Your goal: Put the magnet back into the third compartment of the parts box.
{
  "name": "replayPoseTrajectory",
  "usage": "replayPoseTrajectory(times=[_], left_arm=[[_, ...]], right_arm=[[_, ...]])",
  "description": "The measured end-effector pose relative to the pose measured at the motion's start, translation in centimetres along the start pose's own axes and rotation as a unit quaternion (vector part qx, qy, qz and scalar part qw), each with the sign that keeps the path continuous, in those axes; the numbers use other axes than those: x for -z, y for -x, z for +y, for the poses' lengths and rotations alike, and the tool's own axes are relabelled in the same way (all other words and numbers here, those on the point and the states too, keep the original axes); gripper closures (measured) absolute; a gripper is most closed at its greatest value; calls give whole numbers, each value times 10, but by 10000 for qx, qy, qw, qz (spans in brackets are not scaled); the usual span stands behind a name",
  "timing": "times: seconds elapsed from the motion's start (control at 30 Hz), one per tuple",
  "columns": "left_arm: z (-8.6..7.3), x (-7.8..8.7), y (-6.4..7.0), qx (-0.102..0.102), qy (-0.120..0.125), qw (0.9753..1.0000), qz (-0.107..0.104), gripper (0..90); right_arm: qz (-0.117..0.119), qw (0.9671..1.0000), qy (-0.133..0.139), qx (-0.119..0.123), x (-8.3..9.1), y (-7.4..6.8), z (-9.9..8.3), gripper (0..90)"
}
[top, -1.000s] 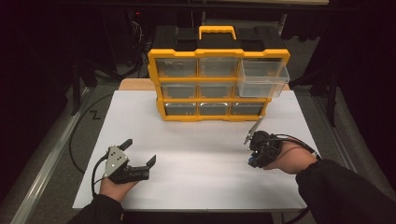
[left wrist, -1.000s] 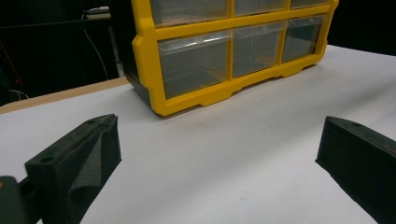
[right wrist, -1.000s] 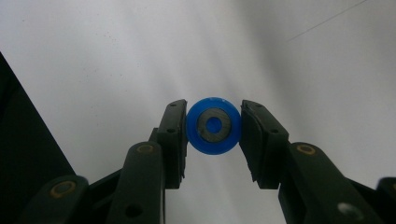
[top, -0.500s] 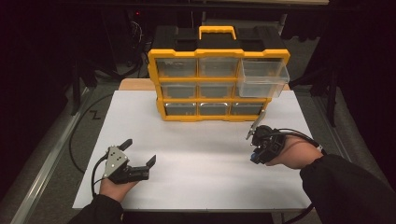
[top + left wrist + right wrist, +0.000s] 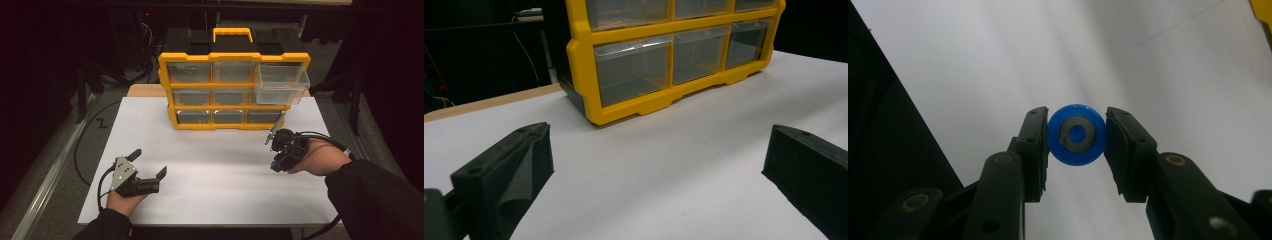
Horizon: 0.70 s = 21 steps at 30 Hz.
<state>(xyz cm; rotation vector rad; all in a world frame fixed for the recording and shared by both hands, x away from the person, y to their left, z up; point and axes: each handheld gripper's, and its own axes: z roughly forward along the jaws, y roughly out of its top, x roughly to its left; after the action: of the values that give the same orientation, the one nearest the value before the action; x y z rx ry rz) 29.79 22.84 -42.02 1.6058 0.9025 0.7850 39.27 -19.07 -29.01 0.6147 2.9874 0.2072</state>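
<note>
A small blue disc (image 5: 1076, 136) with a dark ring in its middle is clamped between the black jaws of my right gripper (image 5: 1076, 135), seen against the white table top. In the high view my right gripper (image 5: 280, 152) hovers at the table's right, just in front of the yellow drawer organizer (image 5: 234, 90). The organizer's top right clear drawer (image 5: 281, 85) is pulled out. My left gripper (image 5: 148, 163) rests near the front left, open and empty. In its own view, my left gripper (image 5: 656, 165) faces the organizer (image 5: 634, 107) with its jaws spread wide.
The white sheet (image 5: 215, 170) covers the table, with a wooden strip (image 5: 145, 91) showing behind it at the left. Cables (image 5: 87, 150) trail off the left edge. The surroundings are dark.
My right gripper has drifted a little away from the front edge toward the organizer, still holding the blue disc. My left gripper has not moved.
</note>
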Motion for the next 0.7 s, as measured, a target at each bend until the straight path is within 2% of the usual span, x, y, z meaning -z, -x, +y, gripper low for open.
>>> replayPoseTrajectory(times=[0.7], left_arm=[[0,0,1,-31,28,10000,-17,4]], right_arm=[[-72,9999,-78,84,30,5,14,649]])
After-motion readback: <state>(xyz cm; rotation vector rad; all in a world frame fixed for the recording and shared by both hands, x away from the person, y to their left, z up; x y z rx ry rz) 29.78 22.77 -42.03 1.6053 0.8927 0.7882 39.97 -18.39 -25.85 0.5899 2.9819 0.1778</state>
